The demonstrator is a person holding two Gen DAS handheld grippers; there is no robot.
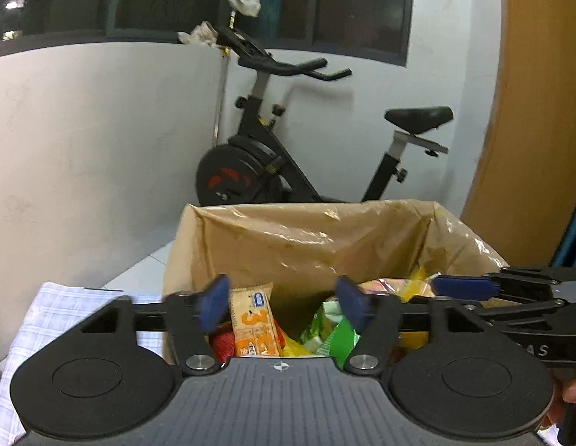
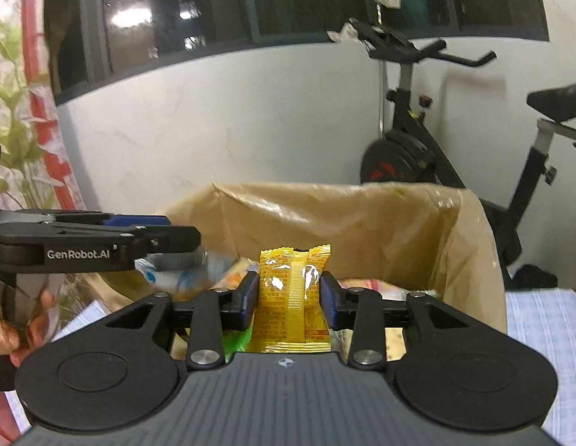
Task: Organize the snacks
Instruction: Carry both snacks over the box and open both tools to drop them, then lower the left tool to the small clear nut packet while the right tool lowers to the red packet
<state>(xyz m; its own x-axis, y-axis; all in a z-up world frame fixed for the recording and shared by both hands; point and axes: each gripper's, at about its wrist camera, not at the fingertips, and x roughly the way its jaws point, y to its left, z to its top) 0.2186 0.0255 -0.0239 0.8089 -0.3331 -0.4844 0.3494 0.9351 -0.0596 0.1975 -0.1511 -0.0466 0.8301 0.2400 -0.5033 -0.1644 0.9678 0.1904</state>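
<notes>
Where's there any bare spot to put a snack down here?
The checked cloth right of the lined box looks bare, as does the cloth on its left. Inside, packets crowd the bottom, and the right tongs hold a yellow packet above them.

Two hand-held grippers [image 1: 284,304] [image 2: 289,290], one lined box [image 1: 306,238], one exercise bike [image 1: 273,156]

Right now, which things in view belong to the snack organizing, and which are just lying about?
Job:
lined cardboard box
yellow snack packet between right gripper pads
orange snack packet
left gripper, open

Lying about:
exercise bike
checked cloth
</notes>
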